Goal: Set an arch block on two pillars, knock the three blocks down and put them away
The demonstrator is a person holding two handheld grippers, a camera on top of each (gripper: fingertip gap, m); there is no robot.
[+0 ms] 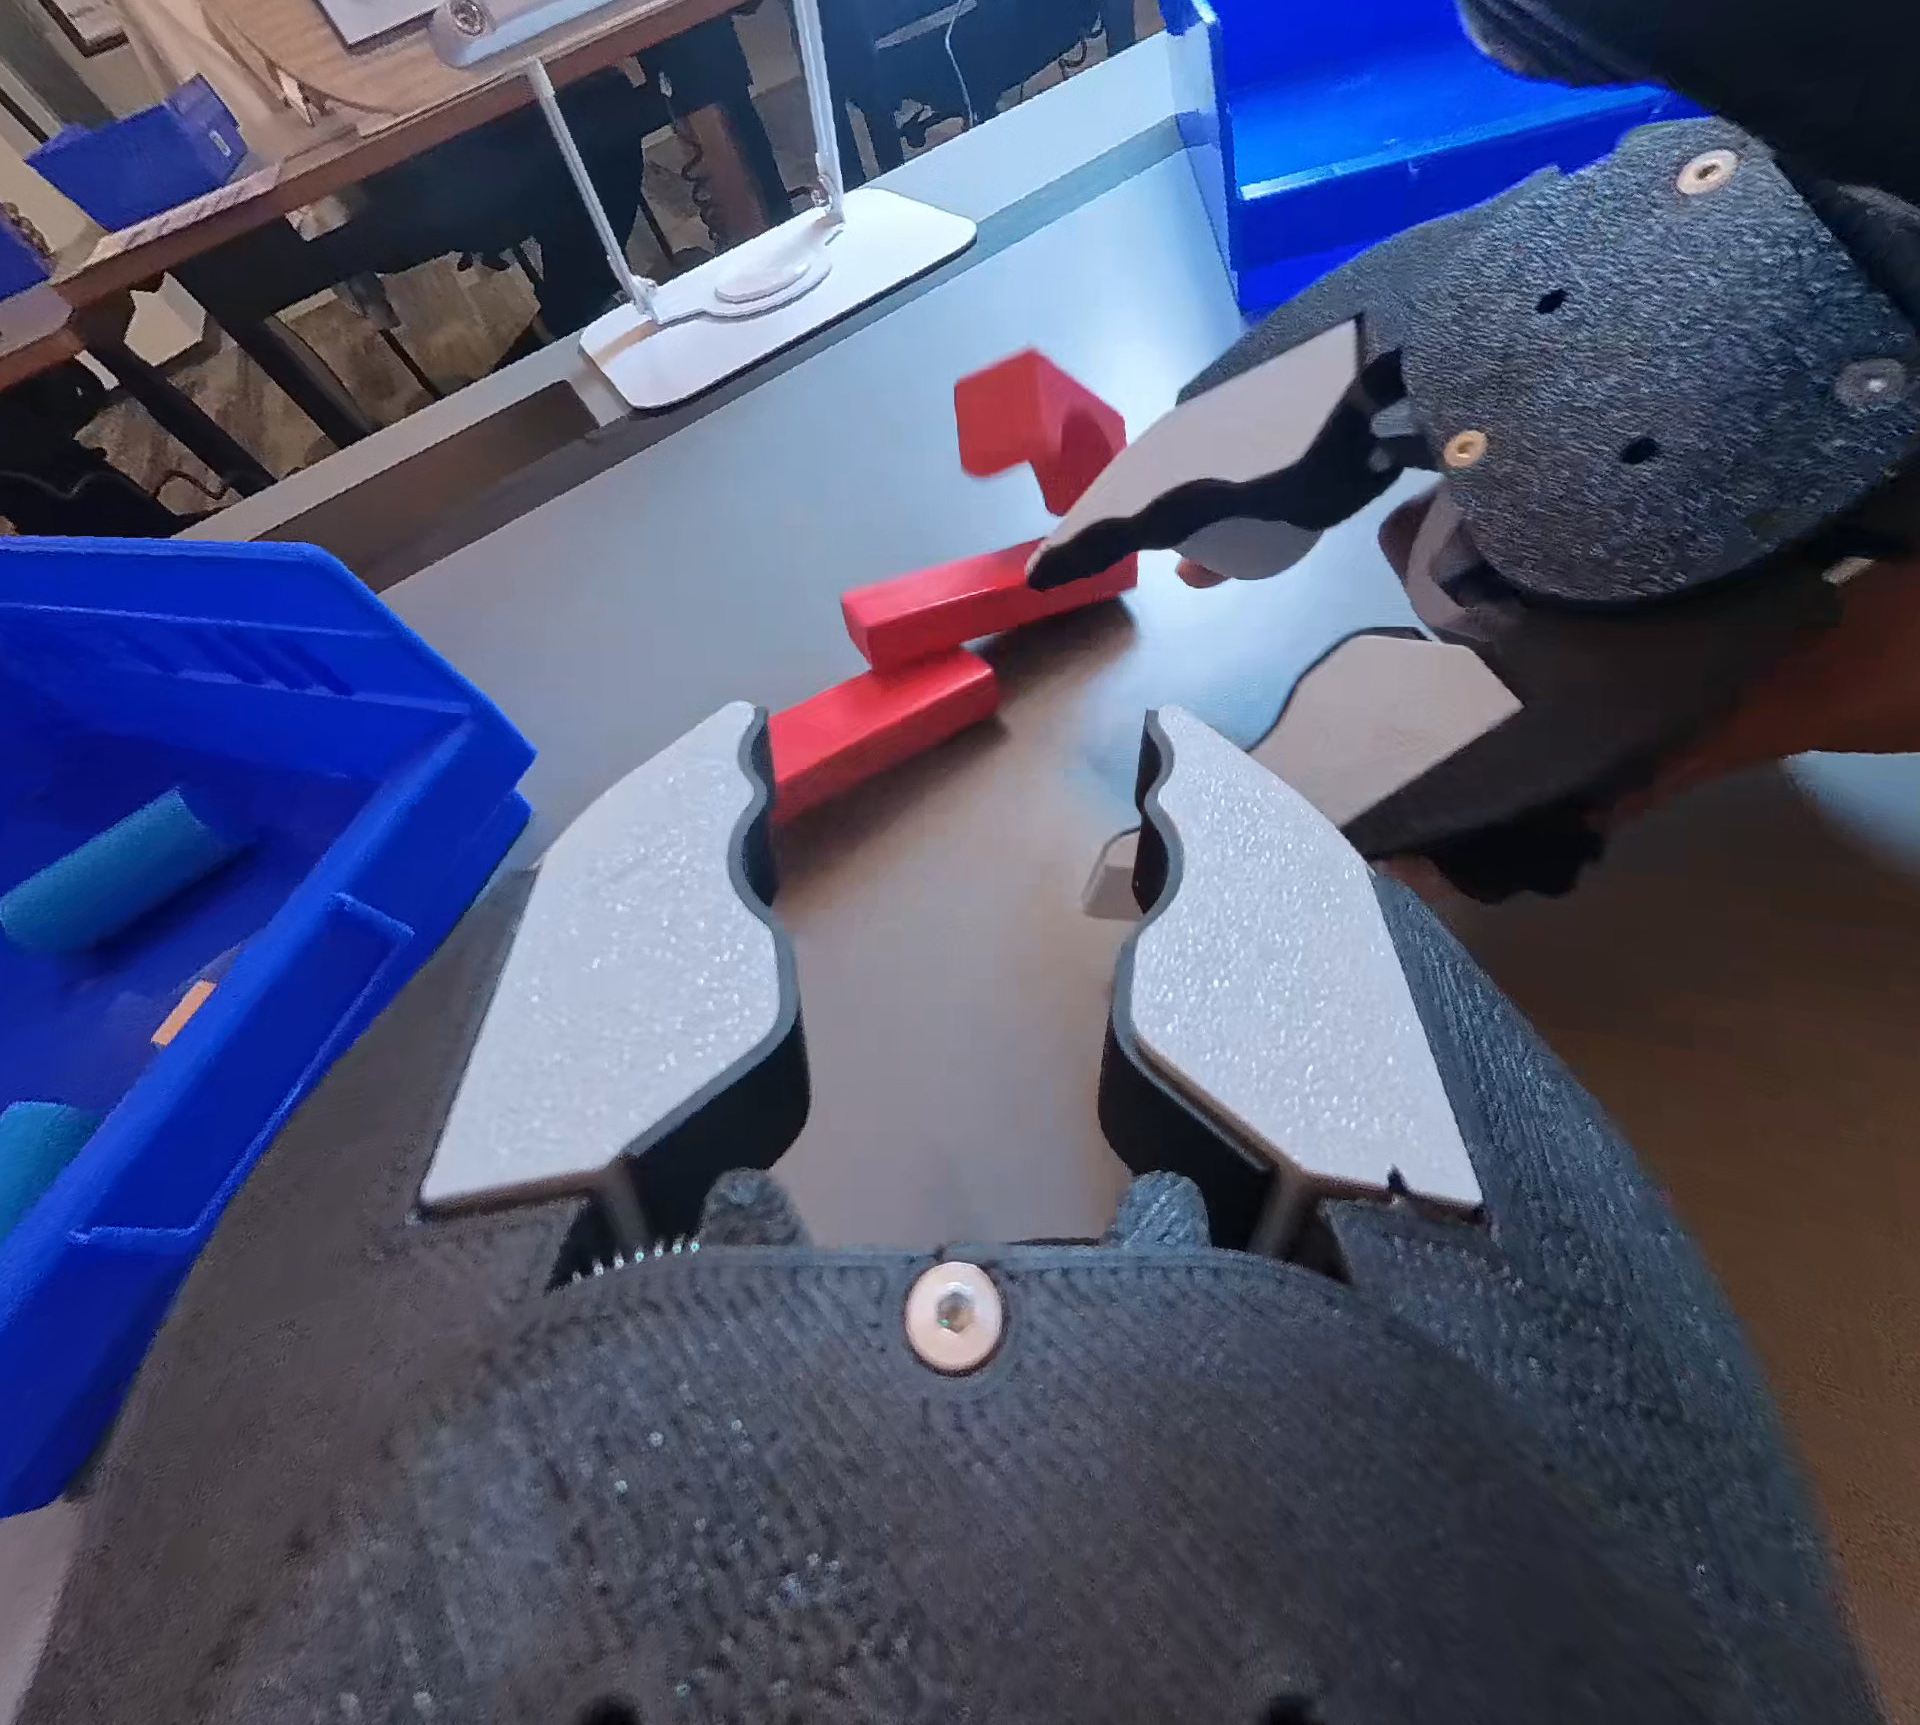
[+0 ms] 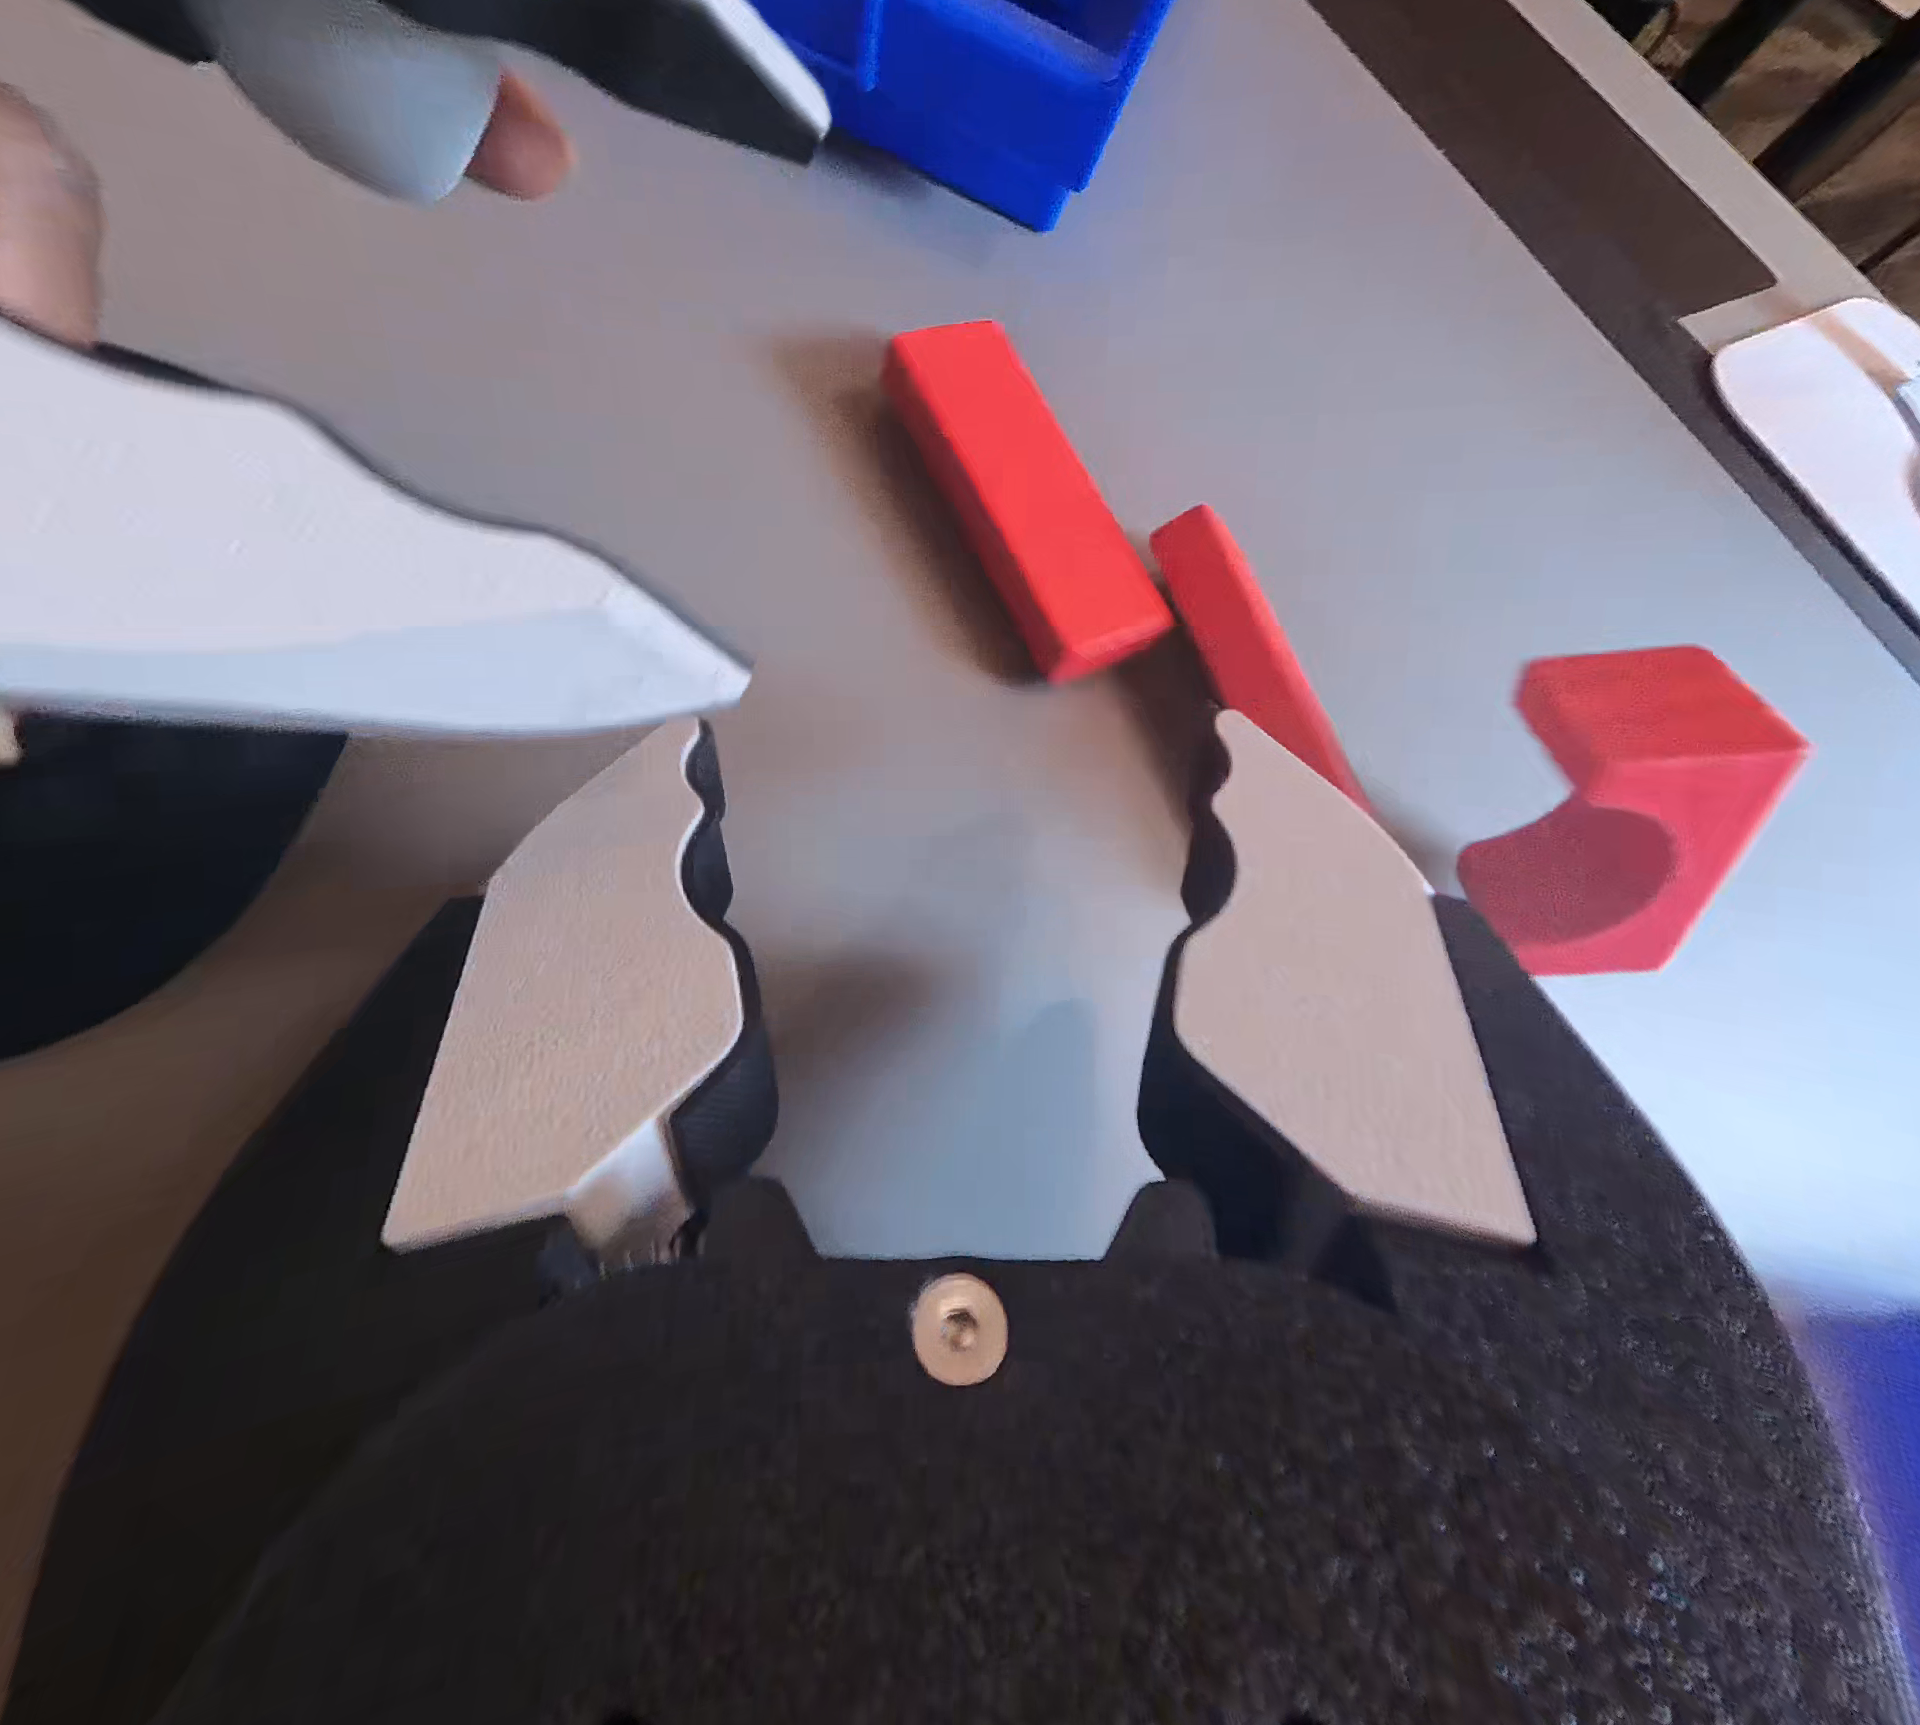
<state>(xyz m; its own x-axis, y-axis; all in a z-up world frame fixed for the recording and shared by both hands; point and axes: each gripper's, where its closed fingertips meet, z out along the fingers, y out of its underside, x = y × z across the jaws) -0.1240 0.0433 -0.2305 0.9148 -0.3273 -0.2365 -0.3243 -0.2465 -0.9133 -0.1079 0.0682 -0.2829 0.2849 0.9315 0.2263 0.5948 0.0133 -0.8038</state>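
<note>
1. Left wrist view had the left gripper (image 1: 956,802) low and close over the grey table (image 1: 727,512), its fingers spread wide with nothing between them, only bare tabletop showing in the gap.
2. Just past its left fingertip lay the near pillar block (image 1: 883,725), red, flat on its side, one end hidden behind that fingertip.
3. Right behind it, and touching it at a corner, lay the second pillar block (image 1: 935,605), also flat.
4. Coming in from the right was the right gripper (image 1: 1153,636), fingers parted wide, the upper fingertip lying over the far end of that second pillar; whether it touched the block, I could not tell.
5. Beyond the pillars sat the red arch block (image 1: 1029,418), apart from them, tipped over with its curved cut-out showing, slightly blurred.
6. At the near left stood a blue bin (image 1: 343,802) with teal foam pieces (image 1: 114,875) inside; at the far right stood a second blue bin (image 1: 1340,117), and behind the arch a white lamp base (image 1: 779,304).
7. From the right wrist view, the right gripper (image 2: 961,730) was wide and empty, the near pillar block (image 2: 1023,501) ahead, the second pillar block (image 2: 1236,626) partly behind its right fingertip, and the arch block (image 2: 1631,792) off to the right.
8. Across at upper left, the left gripper (image 2: 779,397) also showed wide, blurred, with the blue bin (image 2: 966,75) behind it.
</note>
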